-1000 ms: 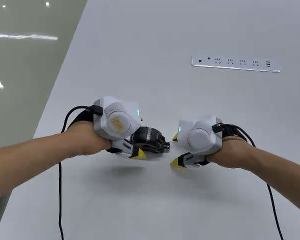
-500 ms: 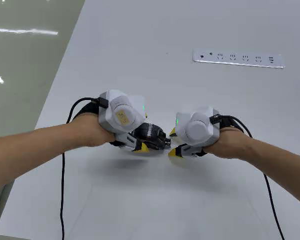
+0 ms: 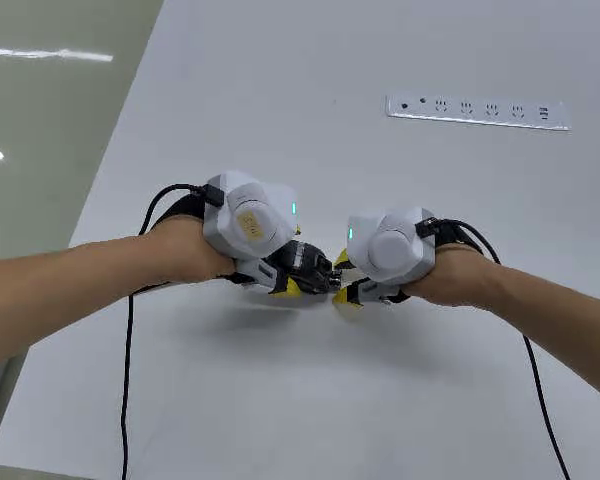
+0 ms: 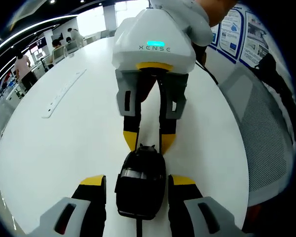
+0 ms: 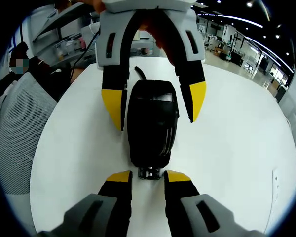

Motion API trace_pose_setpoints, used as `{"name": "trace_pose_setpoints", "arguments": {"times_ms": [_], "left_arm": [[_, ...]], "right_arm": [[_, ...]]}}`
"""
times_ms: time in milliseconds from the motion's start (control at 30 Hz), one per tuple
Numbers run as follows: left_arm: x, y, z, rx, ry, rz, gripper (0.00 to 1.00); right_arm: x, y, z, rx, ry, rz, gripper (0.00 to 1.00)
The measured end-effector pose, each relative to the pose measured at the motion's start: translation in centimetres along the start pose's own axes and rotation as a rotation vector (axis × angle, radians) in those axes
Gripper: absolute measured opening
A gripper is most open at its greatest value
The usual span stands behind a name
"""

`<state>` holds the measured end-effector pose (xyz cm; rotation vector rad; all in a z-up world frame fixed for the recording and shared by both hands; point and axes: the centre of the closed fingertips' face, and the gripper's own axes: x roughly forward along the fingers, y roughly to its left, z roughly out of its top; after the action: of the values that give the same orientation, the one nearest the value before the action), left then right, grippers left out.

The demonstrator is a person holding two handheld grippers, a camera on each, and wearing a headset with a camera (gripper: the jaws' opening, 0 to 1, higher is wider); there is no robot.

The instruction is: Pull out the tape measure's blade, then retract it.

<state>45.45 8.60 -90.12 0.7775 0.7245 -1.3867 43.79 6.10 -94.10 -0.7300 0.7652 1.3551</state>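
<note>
Left gripper (image 4: 138, 183) clamps the tape measure (image 5: 153, 121) by its black case, steadying it over the white table (image 3: 380, 60); right gripper (image 5: 148, 178), jaws narrow, brackets the blade's end hook (image 5: 149, 172) without yet pinching, likely poised to draw it out.

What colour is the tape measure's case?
Black; the tape measure shows best in the right gripper view.

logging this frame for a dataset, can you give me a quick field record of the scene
tape measure: black case, held off the white table
left gripper: shut on the case's sides
right gripper: open, jaws flanking the end hook, narrow gaps either side
blade: not yet drawn out
background: power strip on the table's far side
</note>
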Motion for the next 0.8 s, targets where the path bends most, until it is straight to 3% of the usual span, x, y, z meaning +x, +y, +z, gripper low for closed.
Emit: {"name": "trace_pose_setpoints", "arguments": {"times_ms": [800], "left_arm": [[0.16, -0.36, 0.16, 0.018, 0.005, -0.019, 0.36]], "right_arm": [[0.11, -0.06, 0.16, 0.007, -0.011, 0.005, 0.18]]}}
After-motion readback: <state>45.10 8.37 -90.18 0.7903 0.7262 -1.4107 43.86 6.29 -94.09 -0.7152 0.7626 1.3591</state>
